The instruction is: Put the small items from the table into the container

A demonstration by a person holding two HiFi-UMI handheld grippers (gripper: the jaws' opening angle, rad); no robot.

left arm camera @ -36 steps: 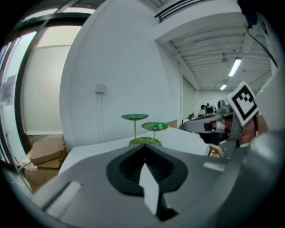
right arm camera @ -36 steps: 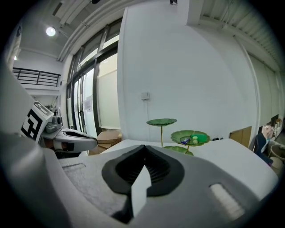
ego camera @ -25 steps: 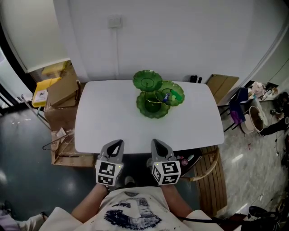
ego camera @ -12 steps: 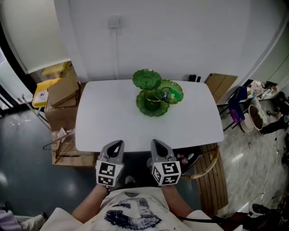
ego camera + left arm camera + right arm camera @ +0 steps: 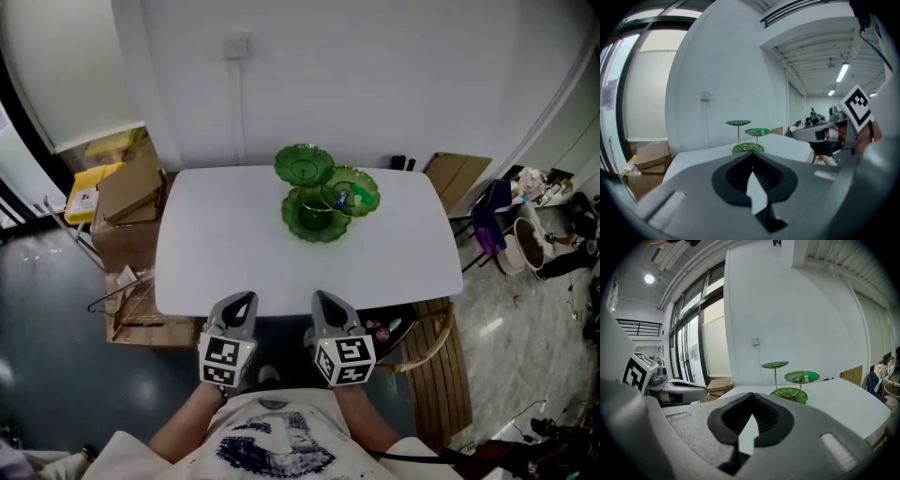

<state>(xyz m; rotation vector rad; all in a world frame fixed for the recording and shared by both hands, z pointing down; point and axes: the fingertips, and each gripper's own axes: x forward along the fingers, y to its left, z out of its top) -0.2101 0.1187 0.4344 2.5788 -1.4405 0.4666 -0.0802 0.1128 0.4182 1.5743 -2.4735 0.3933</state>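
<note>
- The white table [image 5: 234,253] is spread ahead of both grippers.
- The green tiered container [image 5: 305,230] is set well ahead, judged slightly nearer the right gripper [image 5: 325,300].
- Small items [image 5: 345,198] are seen in its right dish.
- The left gripper [image 5: 241,300] and the right are held with jaws together, empty.

A workspace hall with cardboard boxes [image 5: 131,190] and strip lights [image 5: 842,72]

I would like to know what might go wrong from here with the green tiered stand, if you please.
1. The green three-tier dish stand on its thin gold stem looks top-heavy; a bump while reaching might tip it and spill the small items it holds.
2. The left gripper and right gripper sit shut at the near edge of the white table, so the far reach may be clumsy.
</note>
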